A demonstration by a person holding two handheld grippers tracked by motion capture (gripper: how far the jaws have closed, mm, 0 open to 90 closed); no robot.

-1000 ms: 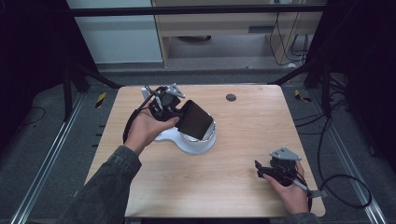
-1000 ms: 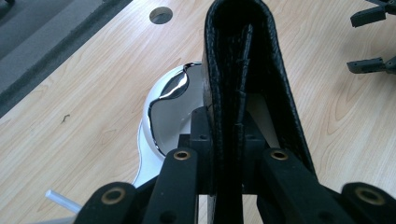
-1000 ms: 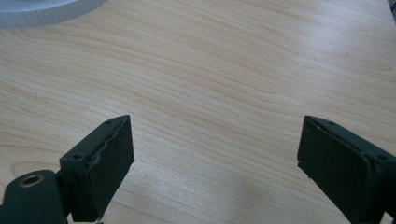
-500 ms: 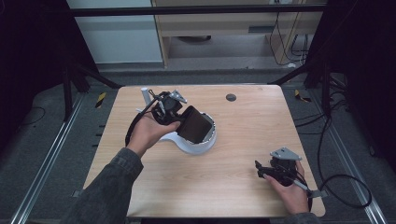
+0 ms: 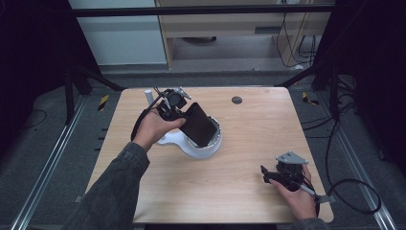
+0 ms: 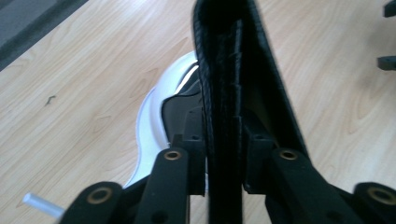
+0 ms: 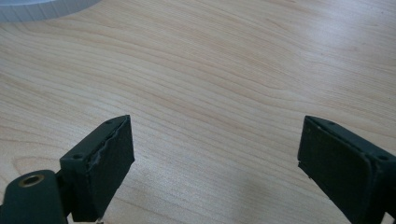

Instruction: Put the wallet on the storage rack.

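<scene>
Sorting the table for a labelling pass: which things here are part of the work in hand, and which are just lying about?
In use:
- black wallet, between the left gripper pads
- white stand under it

Lying about:
- white tube near the far left edge
- dark round disc on the table
- right gripper, open and idle

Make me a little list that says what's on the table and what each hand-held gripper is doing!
table: light wood
left hand-held gripper: jaws have just been opening a little, black wallet-like case between them
case: tilted over the white holder
white holder: on the table, left of middle
right hand-held gripper: open, holding nothing, near the table's right front corner
small dark disc: near the far edge
</scene>
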